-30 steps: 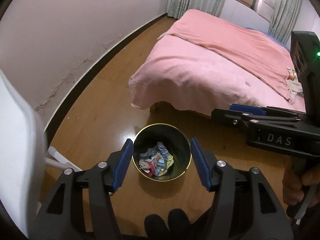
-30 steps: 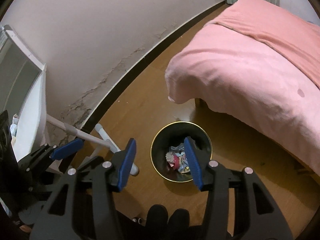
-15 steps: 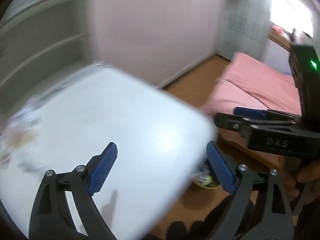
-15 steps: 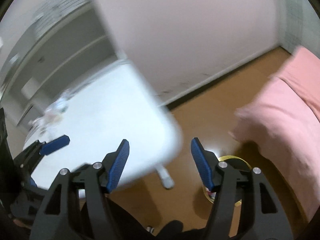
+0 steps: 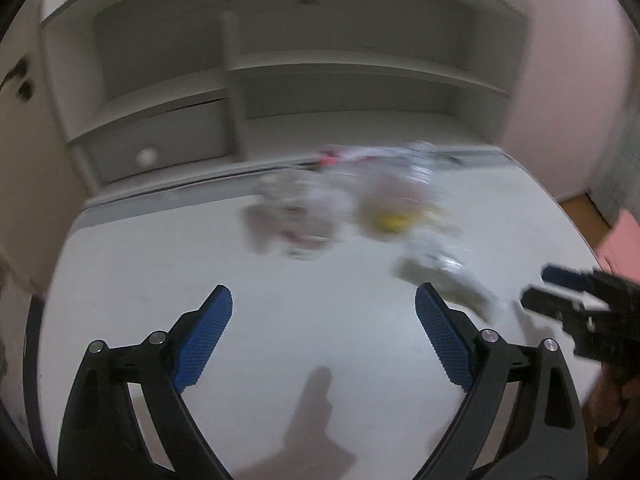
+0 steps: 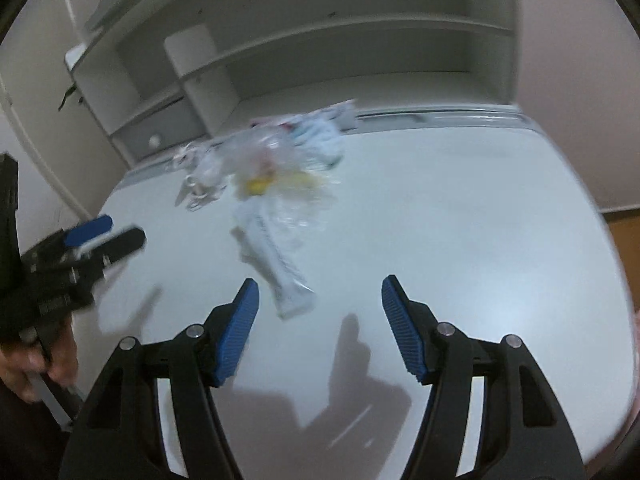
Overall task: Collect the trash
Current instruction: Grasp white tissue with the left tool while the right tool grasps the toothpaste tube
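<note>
A pile of trash point(image 5: 360, 200) lies on a white table point(image 5: 280, 320): clear plastic wrappers, a yellow piece, a white wrapper. It also shows in the right wrist view point(image 6: 272, 172), with a long white wrapper point(image 6: 276, 256) nearest. My left gripper point(image 5: 324, 312) is open and empty above the table, short of the pile; it shows at the left of the right wrist view point(image 6: 100, 232). My right gripper point(image 6: 318, 304) is open and empty, just right of the long wrapper's near end. Both views are motion-blurred.
A white shelf unit point(image 5: 280, 80) with a small drawer stands behind the table against the wall. Wooden floor point(image 6: 624, 240) and a pink bed corner point(image 5: 624, 236) show past the table's right edge.
Both grippers swung up from the trash can on the floor to the white table. The can has left view and the trash pile has come into view.
</note>
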